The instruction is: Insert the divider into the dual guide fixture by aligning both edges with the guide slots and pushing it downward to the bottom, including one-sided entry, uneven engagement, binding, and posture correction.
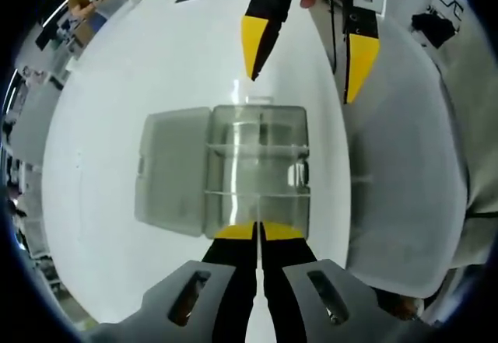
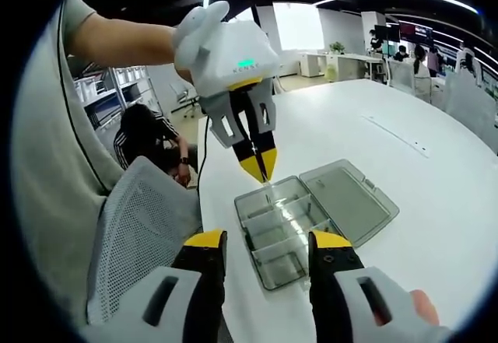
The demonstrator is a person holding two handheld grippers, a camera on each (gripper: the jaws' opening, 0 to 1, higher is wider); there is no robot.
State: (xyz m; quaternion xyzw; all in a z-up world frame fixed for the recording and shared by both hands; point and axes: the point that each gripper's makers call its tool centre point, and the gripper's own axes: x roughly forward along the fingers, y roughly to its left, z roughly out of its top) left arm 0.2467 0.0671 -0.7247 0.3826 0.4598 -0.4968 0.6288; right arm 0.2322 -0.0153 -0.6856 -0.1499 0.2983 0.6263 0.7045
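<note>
The clear plastic box (image 1: 257, 170) lay open on the white desk (image 1: 117, 86), its flat lid (image 1: 173, 170) folded out to one side, and the coming move hinged on what sat directly over it. The left tongs (image 1: 257, 231) were pressed together at the near rim of the box, tips nearly touching. In the right gripper view those same left tongs (image 2: 258, 169) pointed straight down at the far end of the box (image 2: 289, 230), seemingly pinching a thin clear divider (image 2: 266, 190) whose long axis ran across the box, in line with the slots in its walls. I judged the left tongs clamped on that divider, though the sheet was too transparent to be certain. The left side was clearly nearer the work.

The right tongs (image 2: 267, 242) stood apart, holding nothing, hovering above the near end of the box; seen from the left gripper view, the right tongs (image 1: 305, 59) hung open beyond the far wall.

The left gripper view showed the inner cross walls and guide ribs plainly but hid the divider behind its own tips. The right gripper view showed the left tongs' vertical posture and a mesh chair back (image 2: 136, 226) beside the desk edge.
</note>
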